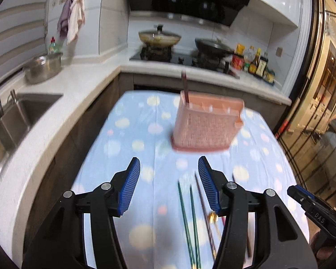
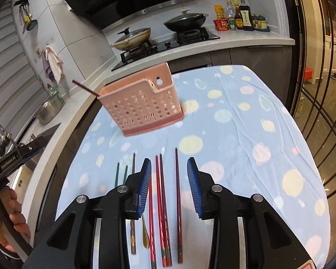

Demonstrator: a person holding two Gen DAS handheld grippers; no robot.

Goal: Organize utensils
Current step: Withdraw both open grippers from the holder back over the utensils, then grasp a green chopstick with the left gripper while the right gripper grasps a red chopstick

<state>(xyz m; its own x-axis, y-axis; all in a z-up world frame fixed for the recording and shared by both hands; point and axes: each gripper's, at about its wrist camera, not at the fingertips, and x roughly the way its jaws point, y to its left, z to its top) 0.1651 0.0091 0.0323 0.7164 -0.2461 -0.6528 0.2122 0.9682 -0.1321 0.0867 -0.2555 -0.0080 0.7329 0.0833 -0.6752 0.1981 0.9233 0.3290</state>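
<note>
A pink perforated utensil holder [image 1: 203, 130] [image 2: 143, 109] stands on the blue spotted tablecloth [image 2: 246, 123], with one dark red chopstick [image 2: 85, 88] [image 1: 184, 85] leaning out of it. Several chopsticks lie in a row on the near side: two green ones [image 2: 121, 174] [image 1: 188, 219], a red pair [image 2: 162, 201], a dark one [image 2: 178, 201], plus a small gold spoon [image 2: 145, 235]. My right gripper [image 2: 169, 159] is open above the red pair, gripping nothing. My left gripper [image 1: 169, 159] is open and empty, just left of the green chopsticks.
A white counter wraps the table's left and far sides, with a sink [image 1: 26, 112], a steel pot [image 1: 43, 67], a stove carrying two lidded pans [image 2: 183, 20] and sauce bottles [image 2: 242, 15]. Glass doors [image 1: 320, 112] stand on the right. A hand [image 2: 13, 219] holds the left gripper's handle.
</note>
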